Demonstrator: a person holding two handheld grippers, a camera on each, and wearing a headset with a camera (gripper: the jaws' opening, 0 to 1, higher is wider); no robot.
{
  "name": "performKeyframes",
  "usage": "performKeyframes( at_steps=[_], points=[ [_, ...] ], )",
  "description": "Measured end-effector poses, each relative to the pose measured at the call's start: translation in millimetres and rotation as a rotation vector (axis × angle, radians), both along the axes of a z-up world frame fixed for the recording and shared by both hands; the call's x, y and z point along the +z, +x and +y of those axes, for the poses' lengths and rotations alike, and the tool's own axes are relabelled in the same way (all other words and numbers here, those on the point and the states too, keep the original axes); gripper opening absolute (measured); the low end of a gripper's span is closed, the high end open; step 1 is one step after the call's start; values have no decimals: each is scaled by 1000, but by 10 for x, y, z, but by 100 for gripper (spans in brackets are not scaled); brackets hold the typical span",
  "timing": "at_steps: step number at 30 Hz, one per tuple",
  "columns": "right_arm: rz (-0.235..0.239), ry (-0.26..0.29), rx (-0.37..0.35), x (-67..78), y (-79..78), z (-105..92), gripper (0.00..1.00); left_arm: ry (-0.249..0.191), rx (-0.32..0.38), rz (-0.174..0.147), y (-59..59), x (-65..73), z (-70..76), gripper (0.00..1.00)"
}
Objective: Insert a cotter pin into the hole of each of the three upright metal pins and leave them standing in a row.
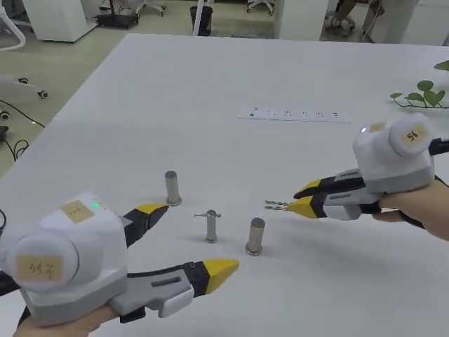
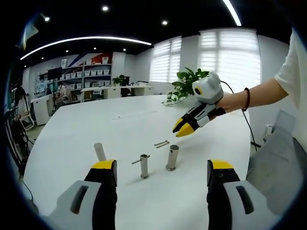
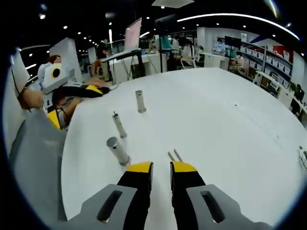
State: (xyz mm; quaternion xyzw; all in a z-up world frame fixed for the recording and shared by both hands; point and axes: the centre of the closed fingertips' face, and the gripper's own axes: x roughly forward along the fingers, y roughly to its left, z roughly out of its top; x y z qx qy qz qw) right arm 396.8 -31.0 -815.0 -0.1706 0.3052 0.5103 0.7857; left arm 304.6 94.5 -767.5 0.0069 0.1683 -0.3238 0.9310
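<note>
1. Three metal pins stood upright in a slanted row on the white table [image 1: 210, 105]: far pin [image 1: 172, 188], middle pin [image 1: 211, 228], near pin [image 1: 256, 236].
2. The middle pin had a fitted cotter pin [image 1: 208, 214] through its hole. The other two were bare.
3. Two loose cotter pins [image 1: 276, 205] lay flat, side by side, near the near pin.
4. Right gripper [image 1: 303, 198]: jaws almost together with a narrow gap and nothing between them, tips just beside the loose cotter pins.
5. Left gripper [image 1: 196, 237]: jaws spread wide and empty, on the person's side of the row.
6. Handling, my read: the cotter pins are thin, light, stiff wire and likely to skate on the smooth top. Pinch one at the head end and leave the legs free to feed. Which end is the head was too small to tell.
7. The metal pins look solid but narrow-based, so they would tip easily. Brace the barrel low, under the hole.
</note>
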Motion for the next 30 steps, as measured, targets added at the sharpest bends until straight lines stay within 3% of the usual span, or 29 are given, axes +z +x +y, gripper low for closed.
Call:
performKeyframes(
  at_steps=[11, 14, 25, 30],
  points=[
    [20, -93, 6, -292, 154, -8, 14, 1, -8, 12, -19, -30, -32, 74],
    [6, -128, 23, -348, 200, -6, 14, 5, -11, 9, -23, -33, -33, 74],
    [-18, -221, 109, -460, 249, 24, 12, 4, -16, 15, -29, -46, -34, 71],
    [-7, -264, 156, -462, 235, 45, 11, 4, -16, 13, -27, -42, -29, 70]
  ],
)
